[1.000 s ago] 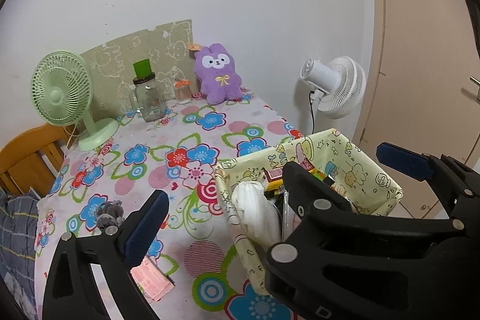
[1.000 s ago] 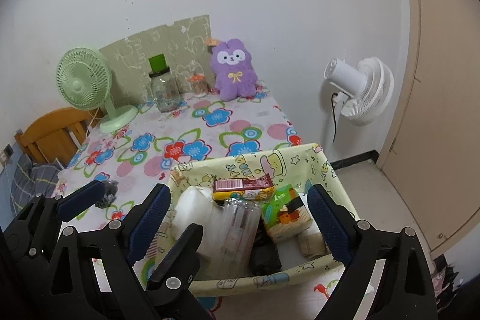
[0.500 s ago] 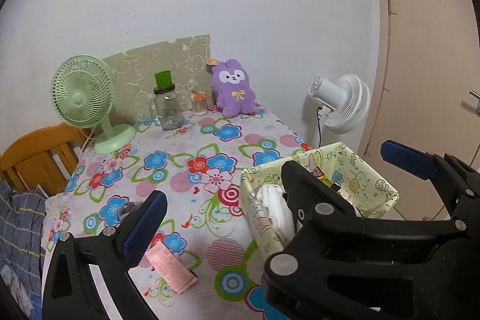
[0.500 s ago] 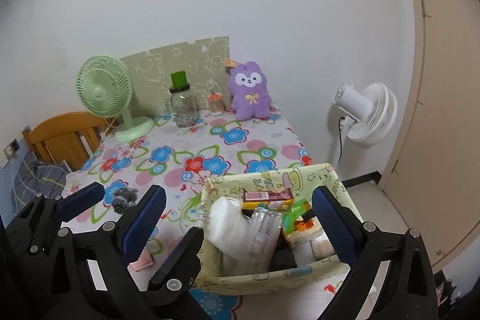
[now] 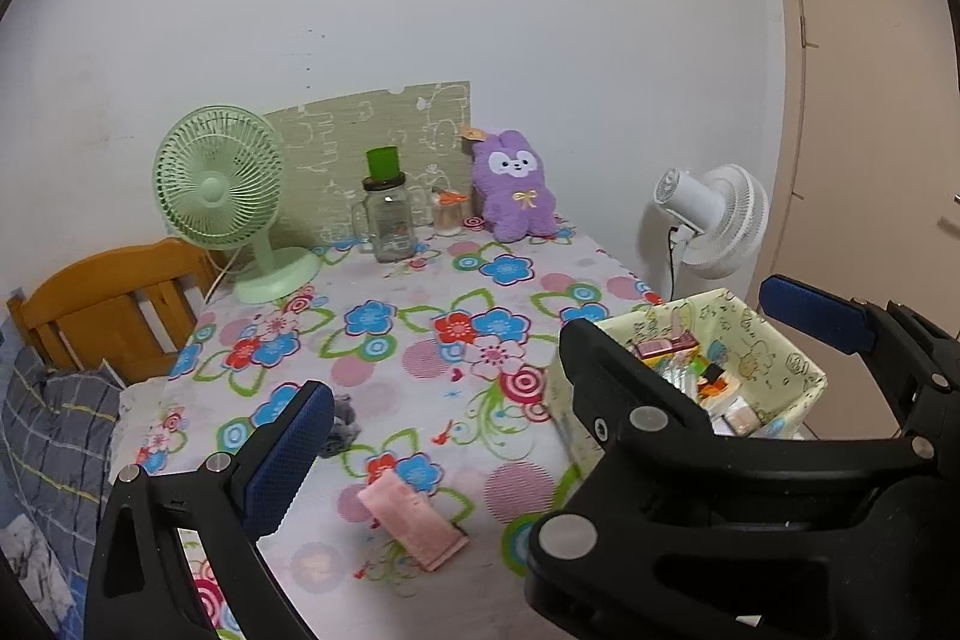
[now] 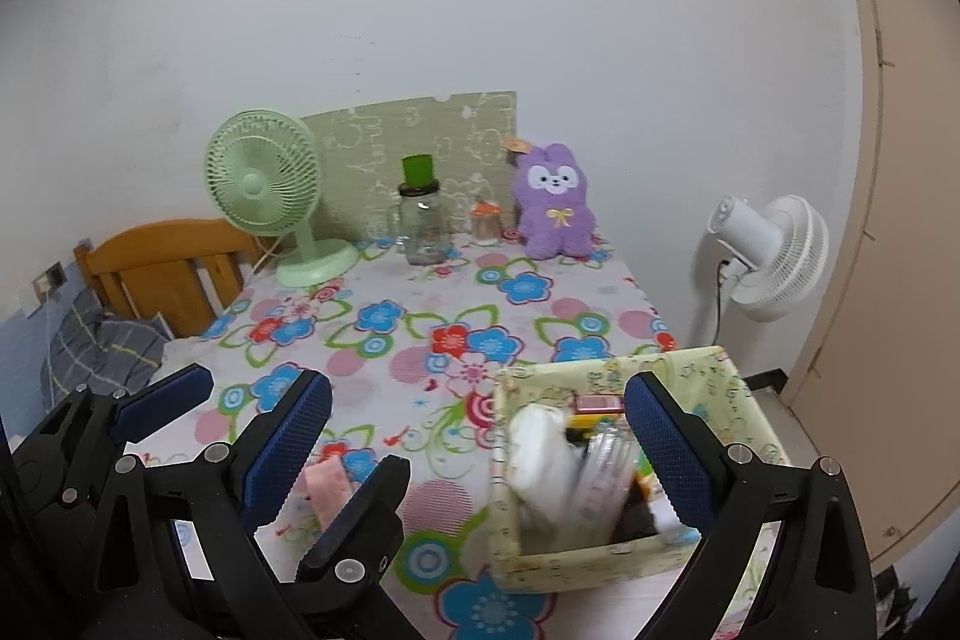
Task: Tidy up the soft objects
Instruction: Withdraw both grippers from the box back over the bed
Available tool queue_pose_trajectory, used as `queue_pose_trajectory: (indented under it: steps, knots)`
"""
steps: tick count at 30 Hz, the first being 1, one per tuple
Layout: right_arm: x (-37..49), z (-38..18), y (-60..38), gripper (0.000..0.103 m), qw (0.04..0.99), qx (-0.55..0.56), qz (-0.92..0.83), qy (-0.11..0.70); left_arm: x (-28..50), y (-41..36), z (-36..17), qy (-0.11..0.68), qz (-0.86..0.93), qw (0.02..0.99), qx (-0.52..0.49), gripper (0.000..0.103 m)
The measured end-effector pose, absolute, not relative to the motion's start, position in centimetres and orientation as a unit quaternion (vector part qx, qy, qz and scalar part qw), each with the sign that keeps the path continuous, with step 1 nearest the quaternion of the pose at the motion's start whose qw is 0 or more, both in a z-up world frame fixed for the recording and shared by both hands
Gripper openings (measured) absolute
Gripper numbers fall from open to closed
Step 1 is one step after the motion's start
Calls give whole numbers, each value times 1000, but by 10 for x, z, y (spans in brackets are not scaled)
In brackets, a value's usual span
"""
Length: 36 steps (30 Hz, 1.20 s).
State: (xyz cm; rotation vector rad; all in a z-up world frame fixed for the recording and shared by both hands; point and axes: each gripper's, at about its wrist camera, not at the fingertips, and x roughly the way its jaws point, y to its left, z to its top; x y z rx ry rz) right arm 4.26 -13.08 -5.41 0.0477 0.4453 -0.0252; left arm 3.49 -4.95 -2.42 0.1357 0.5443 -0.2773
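Since a second ago both grippers have drawn back and up from the table [image 5: 420,358]: the yellow fabric basket [image 6: 708,370] now looks smaller and sits lower right, and the pink folded cloth [image 5: 414,526], then barely in view, lies fully exposed on the flowered tablecloth. In the left wrist view the left gripper [image 5: 540,370] stands wide open with nothing between its blue pads; the pink cloth lies at about 6 o'clock, the small grey soft item [image 5: 342,424] just beside the left pad at 8 o'clock, the basket at 3 o'clock. The right gripper [image 6: 480,436] is spread wide too, holding nothing, though the basket's left wall shows between its fingers. The purple plush bunny [image 6: 555,205] sits upright at 12 o'clock against the wall, beside a glass jar [image 6: 423,229] and a green desk fan [image 6: 264,187]. A white fan [image 6: 774,256] stands off the table at 2 o'clock
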Motion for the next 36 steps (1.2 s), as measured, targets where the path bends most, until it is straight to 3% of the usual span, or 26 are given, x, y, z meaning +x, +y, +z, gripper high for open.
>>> queue_pose_trajectory:
  steps: [31,36]
  knots:
    - [87,-104,-45,99,962,16,57,268,64,37,-74,309,-104,944,50,101]
    - [102,-123,-38,95,953,14,72,295,75,44,-93,336,-102,935,55,101]
